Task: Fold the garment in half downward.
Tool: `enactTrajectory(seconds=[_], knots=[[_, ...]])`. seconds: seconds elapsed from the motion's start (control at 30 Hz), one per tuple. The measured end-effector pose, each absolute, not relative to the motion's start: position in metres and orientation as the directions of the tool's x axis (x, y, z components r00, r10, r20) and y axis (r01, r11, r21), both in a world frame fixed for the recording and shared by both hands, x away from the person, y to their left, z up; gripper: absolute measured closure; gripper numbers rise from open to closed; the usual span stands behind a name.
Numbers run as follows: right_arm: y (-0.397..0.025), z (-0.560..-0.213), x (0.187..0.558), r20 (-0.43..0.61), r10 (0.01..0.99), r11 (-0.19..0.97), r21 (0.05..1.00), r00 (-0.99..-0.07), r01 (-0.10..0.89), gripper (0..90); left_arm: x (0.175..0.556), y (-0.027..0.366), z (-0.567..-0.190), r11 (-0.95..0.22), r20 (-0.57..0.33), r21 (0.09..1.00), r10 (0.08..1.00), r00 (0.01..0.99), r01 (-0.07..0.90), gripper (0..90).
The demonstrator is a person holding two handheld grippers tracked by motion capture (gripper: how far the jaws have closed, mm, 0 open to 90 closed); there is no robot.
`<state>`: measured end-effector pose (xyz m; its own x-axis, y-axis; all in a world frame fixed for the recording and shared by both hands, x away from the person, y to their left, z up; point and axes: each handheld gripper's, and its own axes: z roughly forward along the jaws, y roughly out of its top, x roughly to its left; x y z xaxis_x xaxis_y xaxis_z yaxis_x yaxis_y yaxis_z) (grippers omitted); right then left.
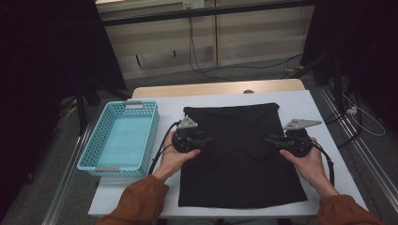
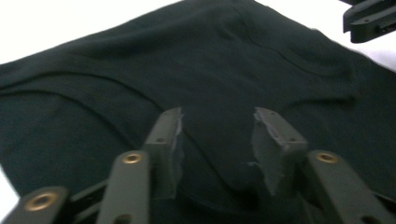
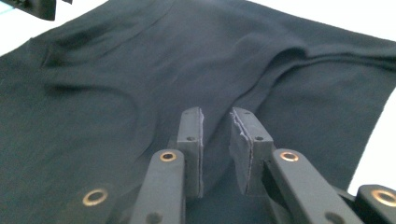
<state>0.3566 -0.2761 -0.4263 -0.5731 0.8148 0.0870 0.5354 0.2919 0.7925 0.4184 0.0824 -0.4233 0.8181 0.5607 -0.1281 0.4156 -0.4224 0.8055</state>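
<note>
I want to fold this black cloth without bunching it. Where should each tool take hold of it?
Probably at the side edges of the flat black cloth: the left tool from the left edge, the right tool from the right. The cloth lies flat on the white table, so its edges and raised creases offer the only pinchable fabric.

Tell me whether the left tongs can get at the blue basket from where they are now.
Probably yes: the left tongs sit over the black cloth, and the blue basket stands just beside that hand with nothing between, though they currently point away from it.
</note>
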Motion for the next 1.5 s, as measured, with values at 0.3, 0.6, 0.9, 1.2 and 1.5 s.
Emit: enactTrajectory(seconds=[0.3,0.6,0.9,1.2,1.5], knots=[[-0.251,-0.429,0.34,0.063,0.74,0.373,0.79,-0.67,0.486,84.4,0.398,0.074,-0.429,-0.513,-0.059,0.795,0.466,0.883,0.324,74.6],[-0.244,-0.443,0.345,0.036,0.721,0.443,0.744,-0.692,0.5,83.7,0.394,0.074,-0.449,-0.587,-0.051,0.745,0.424,0.904,0.317,79.7],[-0.253,-0.45,0.343,0.045,0.737,0.452,0.709,-0.674,0.542,74.6,0.388,0.085,-0.453,-0.603,-0.048,0.733,0.416,0.908,0.315,71.2],[-0.256,-0.451,0.338,0.067,0.725,0.459,0.696,-0.686,0.553,67.2,0.382,0.089,-0.453,-0.599,-0.062,0.73,0.421,0.905,0.329,67.7],[-0.25,-0.451,0.336,0.015,0.715,0.506,0.679,-0.699,0.532,72.0,0.381,0.09,-0.454,-0.604,-0.071,0.721,0.423,0.903,0.34,69.3]])
